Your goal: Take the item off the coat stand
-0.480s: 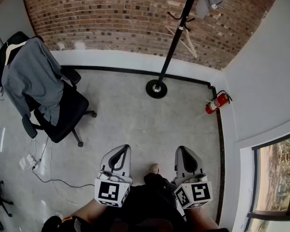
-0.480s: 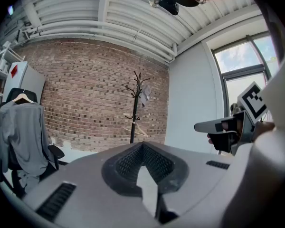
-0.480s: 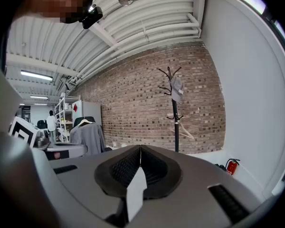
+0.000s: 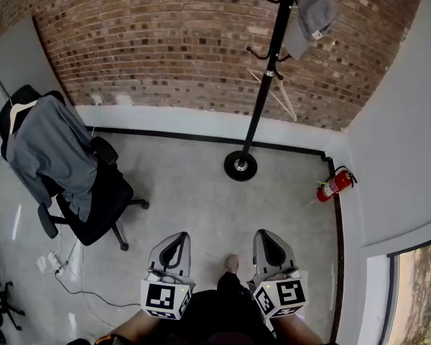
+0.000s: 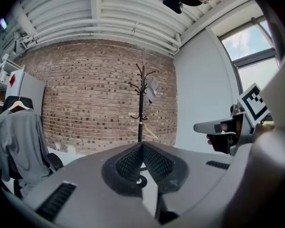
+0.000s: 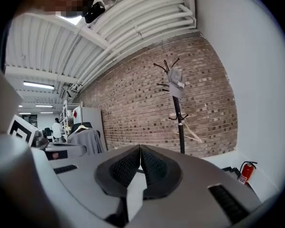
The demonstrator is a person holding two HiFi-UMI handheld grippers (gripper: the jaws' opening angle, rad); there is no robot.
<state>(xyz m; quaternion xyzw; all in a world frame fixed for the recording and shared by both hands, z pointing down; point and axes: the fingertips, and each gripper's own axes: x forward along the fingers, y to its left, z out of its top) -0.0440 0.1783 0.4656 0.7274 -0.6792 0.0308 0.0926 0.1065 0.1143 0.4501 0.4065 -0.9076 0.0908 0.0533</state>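
A black coat stand (image 4: 262,85) rises from a round base (image 4: 241,165) by the brick wall. A grey cap (image 4: 312,9) hangs from a top hook, and a pale wooden hanger (image 4: 280,92) hangs lower on the pole. My left gripper (image 4: 177,238) and right gripper (image 4: 263,236) are low in the head view, well short of the stand, both shut and empty. In the left gripper view the stand (image 5: 141,108) and cap (image 5: 153,85) show beyond the left gripper (image 5: 142,145). From the right gripper view, the cap (image 6: 175,83) hangs far past the right gripper (image 6: 140,147).
A black office chair (image 4: 93,200) draped with a grey garment (image 4: 47,146) stands at the left. A red fire extinguisher (image 4: 335,184) leans in the right corner. Cables and a power strip (image 4: 50,263) lie on the floor at the left. Grey concrete floor (image 4: 194,192) separates me from the stand.
The head view has tilted up: the stand's base sits lower in frame and more of the cap shows. Both grippers stay shut, in nearly the same place.
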